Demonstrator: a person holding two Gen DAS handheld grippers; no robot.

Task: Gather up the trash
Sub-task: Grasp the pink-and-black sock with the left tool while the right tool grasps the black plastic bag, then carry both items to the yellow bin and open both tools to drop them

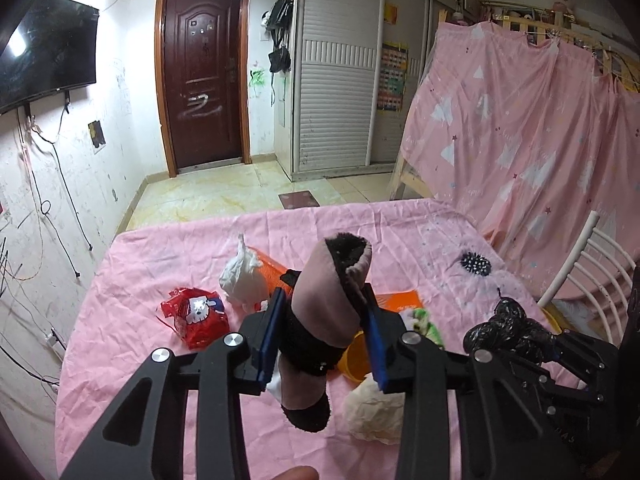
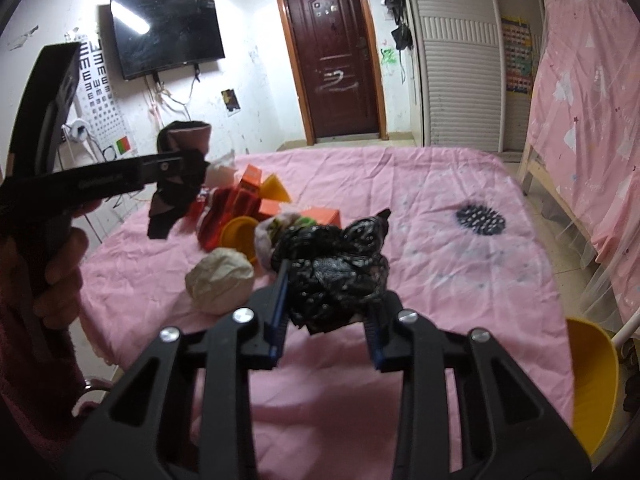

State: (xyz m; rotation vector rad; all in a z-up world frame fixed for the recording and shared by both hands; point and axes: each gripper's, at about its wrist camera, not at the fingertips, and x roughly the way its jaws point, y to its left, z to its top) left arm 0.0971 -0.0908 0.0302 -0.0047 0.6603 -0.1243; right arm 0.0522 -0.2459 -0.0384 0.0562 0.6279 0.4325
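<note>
Left wrist view. Your left gripper [image 1: 324, 332] is clamped on a pink-and-black sock [image 1: 328, 300], held upright and lifted clear of the pink sheet [image 1: 140, 320] — probably raised so it hangs free of the pile before you carry it off. Beneath and beyond it the trash lies in the middle of the sheet: one red wrapper [image 1: 196, 316] to the left, one white crumpled tissue [image 1: 242, 276] just behind it, one cream paper ball [image 1: 374, 410] near, under the right finger. One orange box [image 1: 272, 270] lies behind the sock, a flat orange card [image 1: 402, 302] to its right, and a yellow cup [image 1: 354, 360] shows between the fingers. A green scrap [image 1: 426, 320] sits beside the card. At the right edge your right gripper [image 1: 560, 350] shows, gripping a black crumpled bag [image 1: 508, 324].

Right wrist view. Your right gripper [image 2: 326, 316] is closed on that black bag [image 2: 332, 272], one bundle, held above the near part of the sheet [image 2: 440, 280] — bunched tight, I judge, so nothing spills. To the left your left gripper [image 2: 188, 168] holds the sock [image 2: 180, 176] higher, over the sheet's left edge. The pile sits between them, farther back: paper ball [image 2: 220, 282] nearest, yellow cup [image 2: 240, 232], orange boxes [image 2: 256, 188] — at least two, the count unsure with the overlap. One yellow bin [image 2: 592, 384] stands at the near right, off the sheet — the likely drop spot. One black spotted patch [image 2: 480, 220] marks the sheet to the right.
</note>
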